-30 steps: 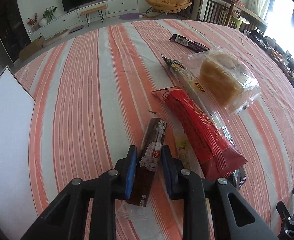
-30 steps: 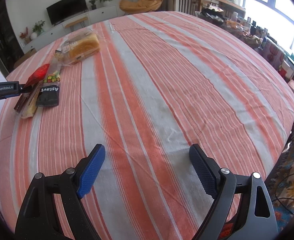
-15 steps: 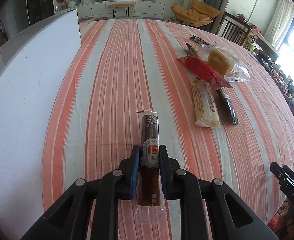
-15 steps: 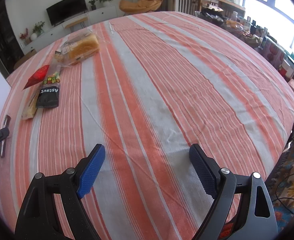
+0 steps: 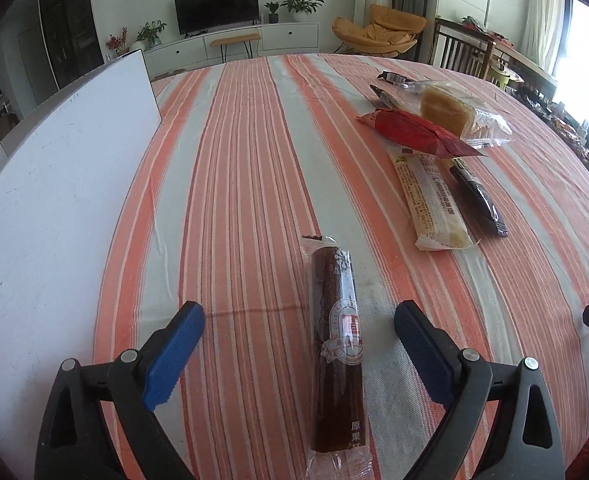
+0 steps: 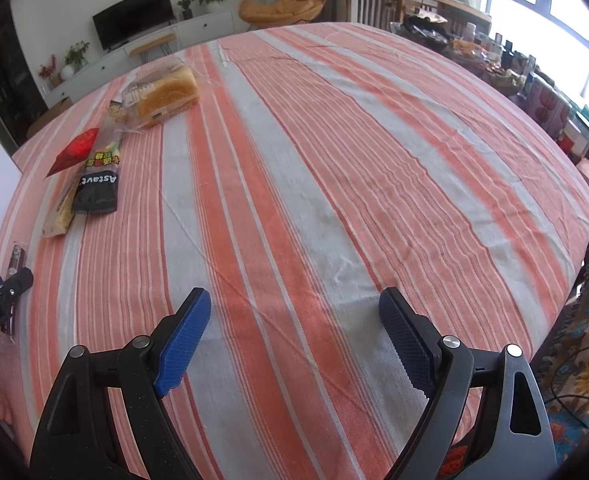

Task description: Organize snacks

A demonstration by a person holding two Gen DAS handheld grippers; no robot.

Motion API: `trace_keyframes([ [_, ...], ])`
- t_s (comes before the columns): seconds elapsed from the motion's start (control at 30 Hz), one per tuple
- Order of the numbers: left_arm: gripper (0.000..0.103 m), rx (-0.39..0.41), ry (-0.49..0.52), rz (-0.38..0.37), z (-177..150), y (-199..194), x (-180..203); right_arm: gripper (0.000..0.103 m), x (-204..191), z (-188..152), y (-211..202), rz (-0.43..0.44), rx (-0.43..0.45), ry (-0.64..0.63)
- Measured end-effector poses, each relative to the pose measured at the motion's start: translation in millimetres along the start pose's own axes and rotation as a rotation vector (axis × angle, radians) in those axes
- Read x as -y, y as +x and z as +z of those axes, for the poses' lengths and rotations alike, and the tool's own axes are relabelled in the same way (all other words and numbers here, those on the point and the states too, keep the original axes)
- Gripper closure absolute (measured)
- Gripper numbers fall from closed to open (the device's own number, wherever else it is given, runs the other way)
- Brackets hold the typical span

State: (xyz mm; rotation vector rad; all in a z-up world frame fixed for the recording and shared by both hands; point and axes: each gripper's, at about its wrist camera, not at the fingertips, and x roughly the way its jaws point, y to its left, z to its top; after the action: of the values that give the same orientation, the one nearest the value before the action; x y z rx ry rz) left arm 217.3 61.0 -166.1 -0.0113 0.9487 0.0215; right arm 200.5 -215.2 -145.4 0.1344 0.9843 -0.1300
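Note:
A long brown snack stick (image 5: pixel 336 344) in clear wrap lies on the striped tablecloth (image 5: pixel 246 184) between the fingers of my left gripper (image 5: pixel 294 356), which is open and not touching it. It also shows in the right wrist view (image 6: pixel 14 264) at far left. A pile of snacks lies farther right: a red pack (image 5: pixel 414 132), a wrapped bread (image 5: pixel 450 112), a pale yellow bar (image 5: pixel 430 196) and a black bar (image 5: pixel 478 200). My right gripper (image 6: pixel 294 344) is open and empty over bare cloth.
A white board (image 5: pixel 54 184) lies along the table's left side. A small dark bar (image 5: pixel 394 77) lies behind the bread. The table edge curves away on the right (image 6: pixel 574 184), with clutter and a patterned rug (image 6: pixel 582 364) beyond it.
My left gripper carried the brown stick left, away from the snack pile, set it on the cloth near the white board and opened. The right gripper has not moved.

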Motion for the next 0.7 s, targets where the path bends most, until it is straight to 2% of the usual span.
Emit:
trace_keyframes([
  [0.1,0.000,-0.008,0.000,0.002,0.8,2.8,-0.3,0.014,0.0,-0.6,0.2,-0.002,-0.001,-0.002],
  [0.23,0.000,-0.003,0.000,0.000,0.9,3.1,0.2,0.014,-0.8,-1.2,0.7,-0.007,-0.004,-0.007],
  [0.43,0.000,-0.003,0.001,0.001,1.1,3.2,-0.3,0.008,-5.3,-1.0,3.3,-0.007,-0.019,-0.030],
  [0.7,0.000,-0.003,0.001,0.001,1.0,3.3,-0.2,0.007,-5.5,-0.9,3.5,-0.008,-0.019,-0.031],
])
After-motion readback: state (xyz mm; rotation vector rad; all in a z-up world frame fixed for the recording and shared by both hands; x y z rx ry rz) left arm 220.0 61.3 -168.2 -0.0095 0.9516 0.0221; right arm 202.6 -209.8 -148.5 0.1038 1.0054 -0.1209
